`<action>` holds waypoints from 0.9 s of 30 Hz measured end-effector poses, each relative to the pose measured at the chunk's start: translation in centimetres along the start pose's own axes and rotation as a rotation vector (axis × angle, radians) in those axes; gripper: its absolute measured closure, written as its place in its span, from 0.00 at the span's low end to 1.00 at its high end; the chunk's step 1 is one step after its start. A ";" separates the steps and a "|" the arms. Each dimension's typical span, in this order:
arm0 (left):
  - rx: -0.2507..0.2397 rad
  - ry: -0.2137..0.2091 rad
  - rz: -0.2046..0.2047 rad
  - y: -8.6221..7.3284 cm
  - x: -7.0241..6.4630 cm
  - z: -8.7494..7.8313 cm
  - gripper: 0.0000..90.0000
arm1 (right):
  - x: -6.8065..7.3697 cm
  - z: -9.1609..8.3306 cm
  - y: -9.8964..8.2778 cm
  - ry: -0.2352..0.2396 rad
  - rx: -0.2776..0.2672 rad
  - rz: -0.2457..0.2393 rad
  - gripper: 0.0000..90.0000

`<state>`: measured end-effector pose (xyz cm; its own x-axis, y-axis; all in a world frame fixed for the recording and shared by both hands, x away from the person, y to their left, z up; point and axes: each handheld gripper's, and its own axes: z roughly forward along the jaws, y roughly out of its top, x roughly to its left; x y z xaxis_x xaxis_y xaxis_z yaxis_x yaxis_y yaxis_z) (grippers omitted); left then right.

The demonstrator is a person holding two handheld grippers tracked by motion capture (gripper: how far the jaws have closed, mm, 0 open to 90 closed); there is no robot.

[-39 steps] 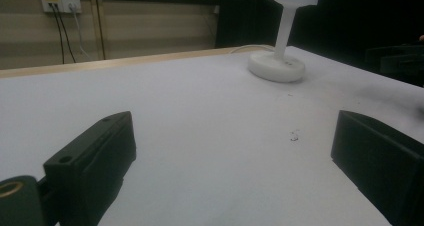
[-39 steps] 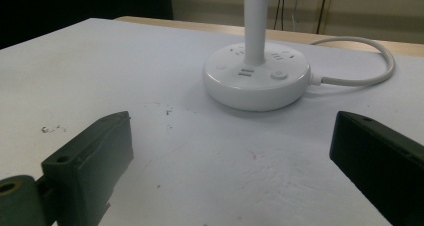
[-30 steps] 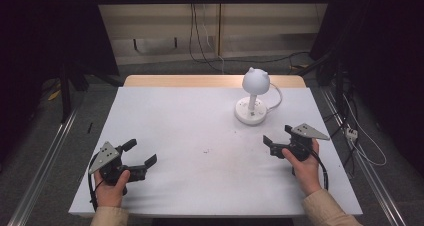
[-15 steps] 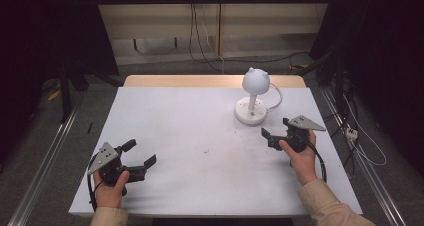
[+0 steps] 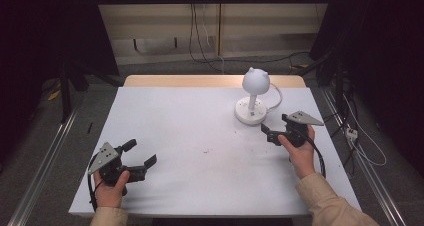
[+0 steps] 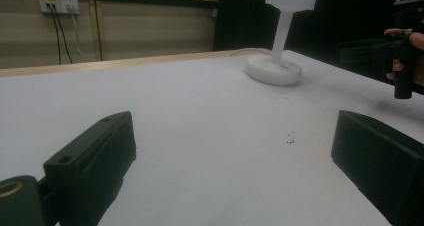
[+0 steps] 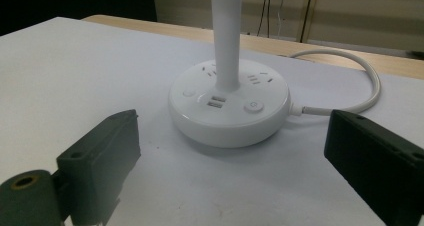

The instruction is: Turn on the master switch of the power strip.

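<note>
While spread wide, right claw (image 7: 230, 161) faces lamp base (image 7: 229, 106), near, apart.

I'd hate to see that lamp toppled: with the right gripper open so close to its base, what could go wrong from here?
1. The white desk lamp has a heavy-looking round head on a thin stem; a nudge from the right gripper might tip it.
2. A wide-open jaw could press the wrong round button or catch the USB ports.
3. The white cable curls beside the base and could snag a jaw.
</note>
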<state>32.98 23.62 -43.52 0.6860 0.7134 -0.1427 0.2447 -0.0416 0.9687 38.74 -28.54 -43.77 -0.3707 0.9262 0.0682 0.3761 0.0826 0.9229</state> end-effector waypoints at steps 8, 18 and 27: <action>0.001 0.000 0.005 0.1 0.0 0.0 0.04 | -0.1 0.8 0.5 -0.008 0.004 -0.010 0.09; -0.008 -0.009 -0.004 0.1 -0.1 0.1 0.04 | -0.3 1.6 0.9 -0.008 0.010 -0.011 0.11; -0.009 -0.006 -0.004 0.1 -0.1 0.1 0.04 | -0.7 2.2 1.3 -0.006 0.013 -0.002 0.14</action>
<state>32.98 23.49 -43.37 0.6894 0.7092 -0.1478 0.2410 -0.0322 0.9700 41.36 -28.24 -43.46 -0.3661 0.9284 0.0641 0.3862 0.0890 0.9181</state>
